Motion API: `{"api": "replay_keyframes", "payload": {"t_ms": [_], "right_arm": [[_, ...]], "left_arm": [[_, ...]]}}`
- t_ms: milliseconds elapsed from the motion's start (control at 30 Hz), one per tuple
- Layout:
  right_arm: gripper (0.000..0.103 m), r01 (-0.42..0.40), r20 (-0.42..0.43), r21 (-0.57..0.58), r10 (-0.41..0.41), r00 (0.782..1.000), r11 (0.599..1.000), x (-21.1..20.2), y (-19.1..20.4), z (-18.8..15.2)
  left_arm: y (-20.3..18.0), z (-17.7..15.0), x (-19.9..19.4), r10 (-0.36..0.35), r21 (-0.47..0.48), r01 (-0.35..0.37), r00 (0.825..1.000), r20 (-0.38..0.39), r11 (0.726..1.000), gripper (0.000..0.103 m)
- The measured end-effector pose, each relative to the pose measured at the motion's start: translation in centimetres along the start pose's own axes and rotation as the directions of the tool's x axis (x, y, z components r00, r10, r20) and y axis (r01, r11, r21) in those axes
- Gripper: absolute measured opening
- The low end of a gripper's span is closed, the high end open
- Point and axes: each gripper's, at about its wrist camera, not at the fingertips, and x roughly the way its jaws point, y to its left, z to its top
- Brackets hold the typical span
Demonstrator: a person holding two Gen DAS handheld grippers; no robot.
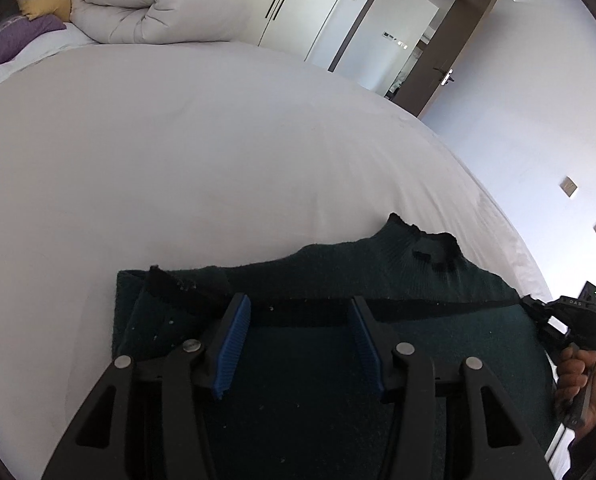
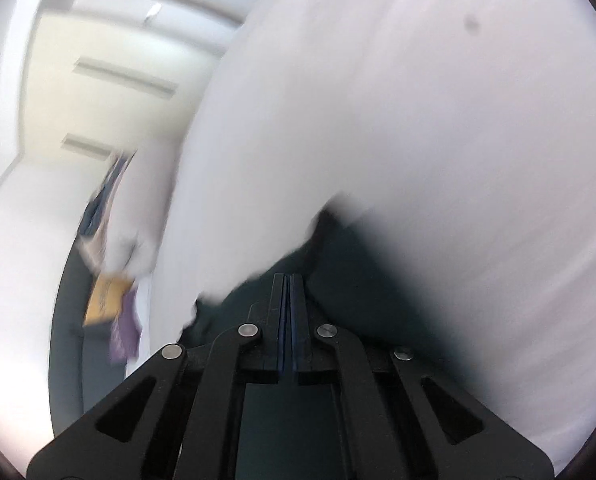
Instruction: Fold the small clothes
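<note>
Left wrist view: the left gripper (image 1: 299, 312) hangs over a dark green sweater (image 1: 377, 280) spread flat on the white bed sheet (image 1: 218, 160), its blue pads (image 1: 234, 344) spread apart with nothing pinched between them. The sweater's collar (image 1: 429, 248) points toward the far edge of the bed. At the right edge a hand (image 1: 577, 384) holds the right gripper (image 1: 537, 308) at the sweater's side. A rolled duvet (image 1: 158, 4) and pillows (image 1: 42, 0) sit at the bed's far end.

Right wrist view: heavily blurred. The right gripper's (image 2: 289, 280) jaws are pressed together above the sweater (image 2: 357, 280); whether cloth is caught between them I cannot tell.
</note>
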Motion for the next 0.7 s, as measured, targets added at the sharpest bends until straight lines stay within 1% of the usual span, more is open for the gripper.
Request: {"api": "replay_keyframes", "payload": {"t_ms": [33, 100, 167, 200, 233, 267, 300, 333, 367, 400, 433, 467, 500, 533, 567, 600, 633, 667, 700], "right_arm": [[0.003, 0.024, 0.040, -0.002, -0.023, 0.999, 1.000, -1.3, -0.1, 0.5], [0.006, 0.022, 0.076, -0.014, -0.021, 0.997, 1.000, -3.2, 0.6, 0.0], [0.006, -0.062, 0.024, -0.071, 0.064, 0.998, 0.996, -3.9, 2.6, -2.3], [0.006, -0.101, -0.039, -0.135, 0.096, 0.995, 0.986, -3.8, 4.4, -4.4], [0.006, -0.145, -0.118, -0.214, 0.122, 0.985, 0.966, -3.3, 6.5, -7.2], [0.006, -0.188, -0.190, -0.261, 0.140, 0.972, 0.947, -2.8, 7.8, -9.5], [0.006, -0.225, -0.261, -0.293, 0.149, 0.954, 0.929, -2.0, 8.9, -11.7], [0.006, -0.258, -0.318, -0.310, 0.156, 0.935, 0.915, -1.3, 9.5, -13.7], [0.006, -0.288, -0.381, -0.323, 0.155, 0.911, 0.902, -0.2, 9.9, -16.0], [0.006, -0.297, -0.434, -0.342, 0.131, 0.891, 0.891, 1.2, 10.0, -18.0], [0.006, -0.264, -0.460, -0.363, 0.075, 0.885, 0.894, 2.5, 9.5, -19.2], [0.005, -0.231, -0.461, -0.367, 0.040, 0.887, 0.901, 3.0, 8.9, -19.8], [0.004, -0.224, -0.453, -0.345, 0.047, 0.890, 0.912, 3.1, 7.7, -19.5], [0.002, -0.234, -0.430, -0.311, 0.084, 0.899, 0.921, 2.5, 6.5, -18.4], [0.002, -0.220, -0.399, -0.297, 0.088, 0.913, 0.929, 1.9, 5.8, -17.7], [0.002, -0.199, -0.340, -0.266, 0.102, 0.935, 0.943, 0.5, 4.5, -15.9], [0.002, -0.182, -0.273, -0.238, 0.114, 0.955, 0.954, -1.0, 3.0, -14.1], [0.001, -0.156, -0.226, -0.225, 0.105, 0.969, 0.962, -2.0, 2.0, -12.8], [0.001, -0.116, -0.156, -0.188, 0.087, 0.984, 0.975, -3.8, 0.2, -10.8]], "left_arm": [[0.1, 0.1, 0.1, -0.012, -0.002, 0.012, 1.000, -0.003, 1.000, 0.056], [0.3, 0.2, -0.6, -0.024, -0.012, 0.024, 1.000, -0.002, 1.000, 0.056], [-0.4, -0.1, -1.4, 0.005, -0.018, -0.005, 1.000, -0.013, 1.000, 0.056], [-1.2, -0.2, -2.4, 0.017, -0.018, -0.017, 1.000, -0.009, 1.000, 0.056], [-2.6, -0.8, -4.1, -0.001, -0.015, 0.001, 1.000, -0.004, 1.000, 0.056], [-3.4, -1.2, -5.0, -0.020, -0.010, 0.020, 1.000, 0.000, 1.000, 0.057], [-4.9, -2.4, -6.6, -0.042, 0.005, 0.042, 0.999, 0.015, 0.999, 0.063], [-6.0, -3.4, -7.4, -0.041, 0.029, 0.040, 0.999, 0.014, 0.999, 0.073], [-7.0, -4.4, -7.7, -0.034, 0.063, 0.033, 0.999, 0.002, 0.997, 0.075], [-7.7, -5.8, -7.6, -0.014, 0.110, 0.017, 1.000, -0.026, 0.994, 0.075], [-7.8, -6.6, -7.2, 0.014, 0.133, -0.008, 0.999, -0.048, 0.991, 0.075], [-7.3, -7.4, -6.9, 0.054, 0.139, -0.044, 0.996, -0.071, 0.989, 0.074], [-6.4, -8.1, -6.7, 0.093, 0.130, -0.082, 0.992, -0.080, 0.988, 0.072], [-5.6, -8.5, -7.1, 0.099, 0.117, -0.090, 0.992, -0.074, 0.989, 0.067], [-5.1, -8.6, -7.5, 0.092, 0.107, -0.084, 0.993, -0.072, 0.991, 0.065], [-4.7, -8.7, -8.0, 0.093, 0.100, -0.086, 0.993, -0.071, 0.991, 0.064], [-5.0, -8.8, -8.1, 0.108, 0.113, -0.100, 0.992, -0.072, 0.989, 0.064], [-5.2, -9.0, -8.2, 0.120, 0.130, -0.110, 0.990, -0.074, 0.985, 0.064], [-5.4, -9.3, -8.2, 0.136, 0.157, -0.123, 0.988, -0.074, 0.980, 0.064]]}}
